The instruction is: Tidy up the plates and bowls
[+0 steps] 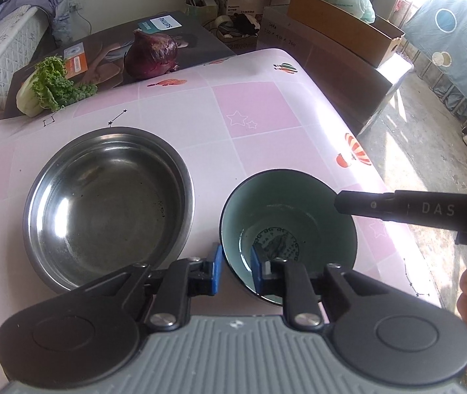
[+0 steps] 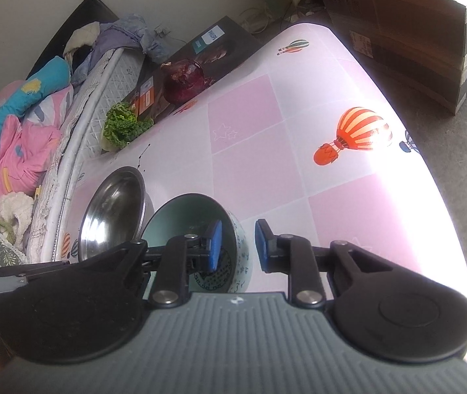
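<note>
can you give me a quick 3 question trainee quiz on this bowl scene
1. True or false: the steel bowl sits inside the green bowl.
2. Which gripper straddles the green bowl's near rim? A) left gripper B) neither
3. Fill in: the red onion rests on a dark ____.

Key: 1 false, they stand side by side on the table; 2 A; 3 box.

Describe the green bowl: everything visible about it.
The green bowl looks ceramic: pale teal inside, dark rim, printed round motif at the bottom, patterned light outside. It stands upright on the pink table, right of the steel bowl. Both tongs straddle its rim, one pad inside: left tongs at the near edge, right tongs at the opposite wall.
</note>
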A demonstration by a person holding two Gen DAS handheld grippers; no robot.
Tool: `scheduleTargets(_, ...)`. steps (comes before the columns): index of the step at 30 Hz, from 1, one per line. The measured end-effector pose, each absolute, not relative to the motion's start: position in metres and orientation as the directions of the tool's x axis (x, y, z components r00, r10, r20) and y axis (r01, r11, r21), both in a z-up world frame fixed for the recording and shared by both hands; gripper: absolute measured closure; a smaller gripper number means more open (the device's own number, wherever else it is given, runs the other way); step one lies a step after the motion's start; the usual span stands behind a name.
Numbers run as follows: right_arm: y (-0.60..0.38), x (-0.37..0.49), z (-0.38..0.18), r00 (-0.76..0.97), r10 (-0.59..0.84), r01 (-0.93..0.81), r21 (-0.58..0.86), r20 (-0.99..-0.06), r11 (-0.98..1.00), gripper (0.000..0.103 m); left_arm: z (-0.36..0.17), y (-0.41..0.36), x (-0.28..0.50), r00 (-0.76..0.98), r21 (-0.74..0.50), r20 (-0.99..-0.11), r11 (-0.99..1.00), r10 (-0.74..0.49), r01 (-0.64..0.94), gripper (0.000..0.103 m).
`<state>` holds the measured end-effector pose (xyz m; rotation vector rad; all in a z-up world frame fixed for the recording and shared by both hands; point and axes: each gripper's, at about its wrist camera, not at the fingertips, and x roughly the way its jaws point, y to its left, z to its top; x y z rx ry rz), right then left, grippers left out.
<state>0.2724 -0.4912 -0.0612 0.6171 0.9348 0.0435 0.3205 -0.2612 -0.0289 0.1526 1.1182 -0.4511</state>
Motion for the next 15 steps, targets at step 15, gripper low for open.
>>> scheduleTargets(15, -0.487, 0.276, -0.072, 0.588, 0.309, 0.209, 0.51, -0.747, 0.835, 0.093, -0.034, -0.267, 0.315, 0.353, -0.09, -0.903, 0.911, -0.245, 0.403, 0.086)
